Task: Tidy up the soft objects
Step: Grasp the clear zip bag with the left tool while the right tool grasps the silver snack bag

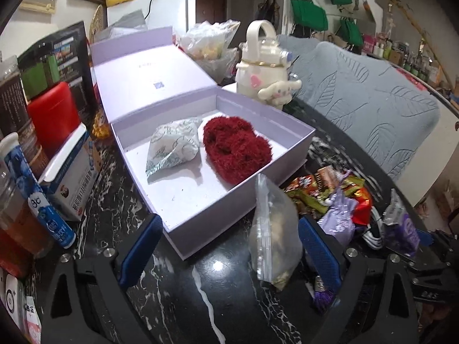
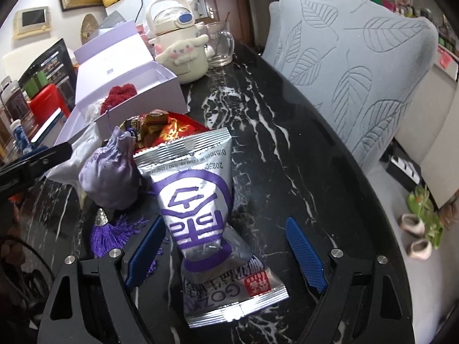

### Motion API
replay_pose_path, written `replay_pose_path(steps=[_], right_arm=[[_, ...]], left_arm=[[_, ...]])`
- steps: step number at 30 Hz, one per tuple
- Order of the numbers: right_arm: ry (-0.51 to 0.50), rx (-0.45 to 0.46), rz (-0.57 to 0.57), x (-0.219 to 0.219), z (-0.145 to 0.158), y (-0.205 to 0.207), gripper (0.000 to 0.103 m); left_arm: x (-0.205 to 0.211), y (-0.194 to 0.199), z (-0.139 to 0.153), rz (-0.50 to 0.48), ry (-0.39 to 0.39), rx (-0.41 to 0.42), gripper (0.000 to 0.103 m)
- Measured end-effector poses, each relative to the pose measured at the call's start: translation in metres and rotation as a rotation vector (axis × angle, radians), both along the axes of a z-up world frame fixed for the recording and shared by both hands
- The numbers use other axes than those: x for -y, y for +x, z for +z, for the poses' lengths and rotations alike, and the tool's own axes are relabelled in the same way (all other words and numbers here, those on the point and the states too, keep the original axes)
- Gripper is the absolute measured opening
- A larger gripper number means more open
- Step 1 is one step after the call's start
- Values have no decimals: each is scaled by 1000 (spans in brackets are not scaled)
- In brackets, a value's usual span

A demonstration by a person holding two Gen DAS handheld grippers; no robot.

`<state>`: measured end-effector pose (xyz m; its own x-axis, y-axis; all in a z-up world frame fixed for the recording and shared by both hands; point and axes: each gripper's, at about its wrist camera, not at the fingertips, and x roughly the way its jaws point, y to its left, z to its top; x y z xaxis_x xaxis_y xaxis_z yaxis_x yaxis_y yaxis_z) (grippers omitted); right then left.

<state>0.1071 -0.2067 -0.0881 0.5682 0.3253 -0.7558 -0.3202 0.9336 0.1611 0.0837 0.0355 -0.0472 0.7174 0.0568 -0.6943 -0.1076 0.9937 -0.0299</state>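
Note:
An open lilac box [image 1: 298, 143] on the black marble table holds a fuzzy red item [image 1: 236, 150] and a white-green printed pouch [image 1: 173, 146]. My left gripper [image 1: 226, 253] is open, its blue fingers either side of a clear zip bag [image 1: 272, 239] standing in front of the box. My right gripper [image 2: 225, 250] is open around a silver and purple snack packet [image 2: 200, 203] lying on the table. A lilac drawstring pouch [image 2: 110, 172] with a purple tassel [image 2: 112, 233] lies to the left of the packet. The box also shows in the right wrist view [image 2: 160, 97].
A pile of candy wrappers [image 1: 324, 189] lies right of the box. A cream Cinnamoroll bottle [image 1: 265, 68] and a glass mug [image 2: 219, 43] stand behind. A grey leaf-pattern chair back [image 2: 358, 66] edges the table. Boxes, a red container [image 1: 53, 114] and bottles crowd the left.

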Motion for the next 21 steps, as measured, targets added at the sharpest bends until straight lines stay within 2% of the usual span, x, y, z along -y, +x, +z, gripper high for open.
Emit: replay_pose_path(steps=[2,4,5,7,15,21], right_arm=[[3,11,2,0,2,0,87],[5,22,4,0,4,-2,87],[4,21,4,0,3,-1,87],[-4,10,3,1,2,0,87],[-2,5,-5,7,1,-1,87],[27,-11,-7,10,-3,0,87]], left_arm=[[2,-4,4,-11,4,17,81],[6,-7,6,-26,12,29,74],[8,-8,6,-35,12,29,66],[12,-7,2,-59,5,17,61],[19,8,-11,-120,-26,-16,58],[22,19,-24,-159,-62,-71,58]])
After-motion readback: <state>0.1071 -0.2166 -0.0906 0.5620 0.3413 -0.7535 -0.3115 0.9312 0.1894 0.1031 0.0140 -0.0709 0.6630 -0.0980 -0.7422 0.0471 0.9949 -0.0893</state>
